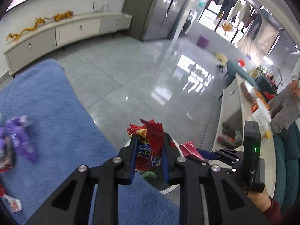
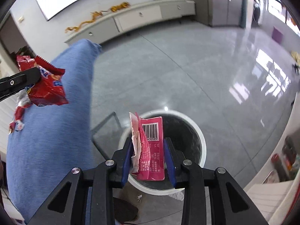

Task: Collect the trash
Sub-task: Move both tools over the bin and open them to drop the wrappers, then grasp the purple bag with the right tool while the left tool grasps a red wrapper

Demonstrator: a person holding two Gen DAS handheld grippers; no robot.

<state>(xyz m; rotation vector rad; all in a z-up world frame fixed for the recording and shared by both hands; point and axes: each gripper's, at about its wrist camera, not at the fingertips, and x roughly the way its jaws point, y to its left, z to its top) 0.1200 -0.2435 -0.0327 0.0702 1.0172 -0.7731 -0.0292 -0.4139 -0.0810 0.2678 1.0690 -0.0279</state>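
Trash bin (image 2: pixel 201 140) sat white-rimmed beside the blue sofa (image 2: pixel 52 131), right gripper (image 2: pixel 148 157) clamping a pink wrapper (image 2: pixel 151 155) over it, left gripper (image 1: pixel 148 153) pinching a red snack bag (image 1: pixel 152 140) near its rim.

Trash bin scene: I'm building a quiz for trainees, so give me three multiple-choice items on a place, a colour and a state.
1. The pink wrapper is above:
A the blue rug
B the bin
C the cabinet

2. The left hand-held gripper holds a bag that is:
A red
B green
C white

3. The right hand-held gripper is:
A empty
B wide open
C shut on a wrapper

Key: B, the white-rimmed bin lies under the wrapper; A, the red bag sits between the fingers; C, both pads press the wrapper.
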